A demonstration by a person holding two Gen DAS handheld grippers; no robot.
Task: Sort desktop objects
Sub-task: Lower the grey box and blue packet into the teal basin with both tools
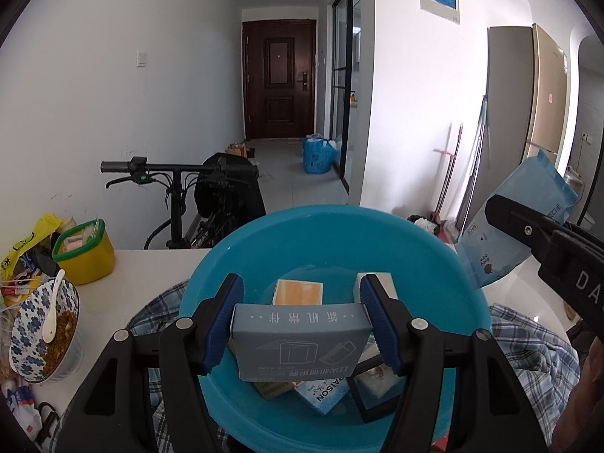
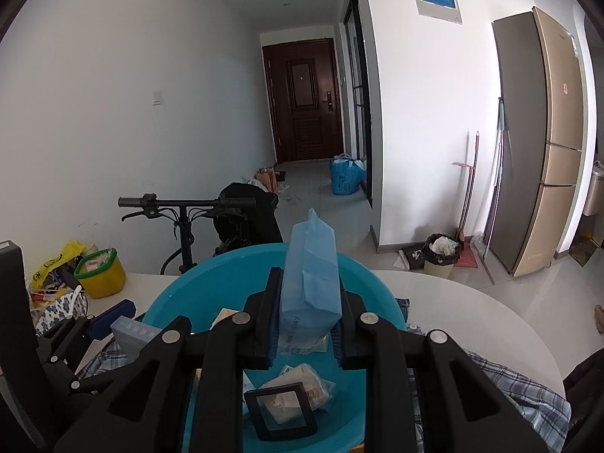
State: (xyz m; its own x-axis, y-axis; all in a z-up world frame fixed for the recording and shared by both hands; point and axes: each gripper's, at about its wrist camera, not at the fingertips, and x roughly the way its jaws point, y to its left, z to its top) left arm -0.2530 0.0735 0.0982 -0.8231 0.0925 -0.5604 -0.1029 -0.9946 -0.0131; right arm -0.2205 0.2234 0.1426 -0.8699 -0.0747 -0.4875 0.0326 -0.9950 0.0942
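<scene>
Both grippers holding packages above the blue basin (image 1: 445,264)

Left gripper (image 1: 302,321) is clamping a grey box (image 1: 298,343); right gripper (image 2: 307,315) is clamping a blue pouch (image 2: 311,275), "Baby care" legible at 3 o'clock.

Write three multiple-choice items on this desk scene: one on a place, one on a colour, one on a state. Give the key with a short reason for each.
1. Where is the grey box held by the left gripper?
A. Above the basin
B. Beside the bicycle on the floor
C. Inside the yellow container

2. What colour is the lid rim of the yellow container?
A. Red
B. Green
C. White

3. What state is the right gripper in?
A. Open and empty
B. Shut on the light blue pouch
C. Shut on a spoon

Key:
1 A: the box sits between the jaws over the blue basin, with other packets in the basin below it.
2 B: a green band runs around the container's top.
3 B: both jaws press the sides of the light blue pouch, which stands upright between them.
</scene>
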